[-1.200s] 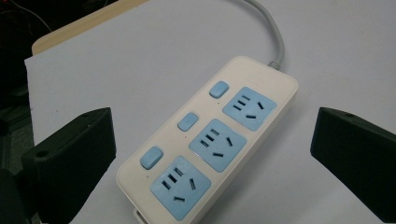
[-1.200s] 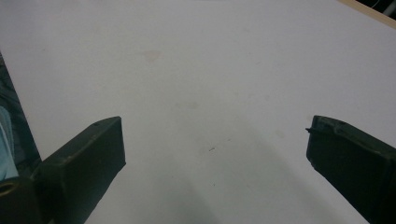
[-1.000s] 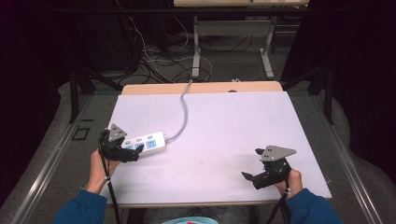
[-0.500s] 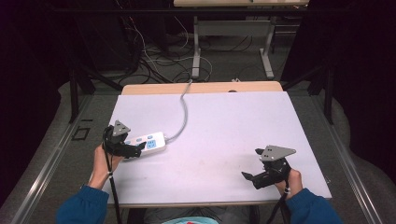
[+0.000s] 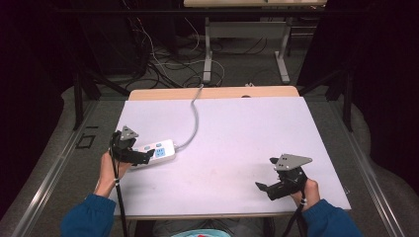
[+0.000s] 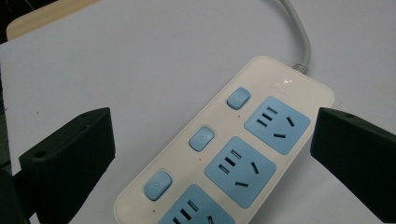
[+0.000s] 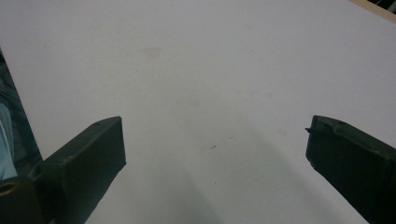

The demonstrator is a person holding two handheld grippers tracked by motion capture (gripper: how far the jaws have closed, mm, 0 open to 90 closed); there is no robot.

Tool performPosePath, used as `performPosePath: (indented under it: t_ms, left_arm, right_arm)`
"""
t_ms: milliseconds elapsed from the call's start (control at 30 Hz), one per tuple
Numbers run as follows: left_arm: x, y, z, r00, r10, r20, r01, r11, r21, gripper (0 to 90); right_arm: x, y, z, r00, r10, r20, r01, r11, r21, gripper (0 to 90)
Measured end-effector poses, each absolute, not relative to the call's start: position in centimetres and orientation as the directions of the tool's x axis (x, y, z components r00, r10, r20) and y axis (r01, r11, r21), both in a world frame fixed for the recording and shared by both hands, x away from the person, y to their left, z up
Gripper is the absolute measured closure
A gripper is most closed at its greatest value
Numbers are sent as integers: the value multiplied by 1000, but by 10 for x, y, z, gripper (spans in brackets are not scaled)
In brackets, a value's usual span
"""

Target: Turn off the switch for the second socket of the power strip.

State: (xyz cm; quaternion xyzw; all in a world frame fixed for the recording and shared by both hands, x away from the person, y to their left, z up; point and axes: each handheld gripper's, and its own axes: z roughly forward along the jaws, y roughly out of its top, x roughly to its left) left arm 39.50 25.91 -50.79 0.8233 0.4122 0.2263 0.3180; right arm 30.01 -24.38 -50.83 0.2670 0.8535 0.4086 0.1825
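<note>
Strip (image 5: 159,150) lies flat on left part of table (image 5: 237,128), white body, blue sockets and buttons up, grey cord (image 5: 193,116) running off far edge. Left gripper (image 5: 143,157) at strip's near end — jaws wide apart, one each side of body, not touching in left gripper view, where strip (image 6: 224,149) runs between them with three buttons beside three sockets. Right gripper (image 5: 264,187) well apart, near right front corner — jaws spread, bare table (image 7: 201,84) between them.
</note>
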Motion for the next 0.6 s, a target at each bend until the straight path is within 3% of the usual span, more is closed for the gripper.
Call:
performPosePath:
  t_ms: [600]
  left_arm:
    - [408, 260, -517, 532, 844, 66, 591, -427, 685, 27]
  right_arm:
    - [300, -243, -508, -789, 608, -89, 313, 523, 793, 44]
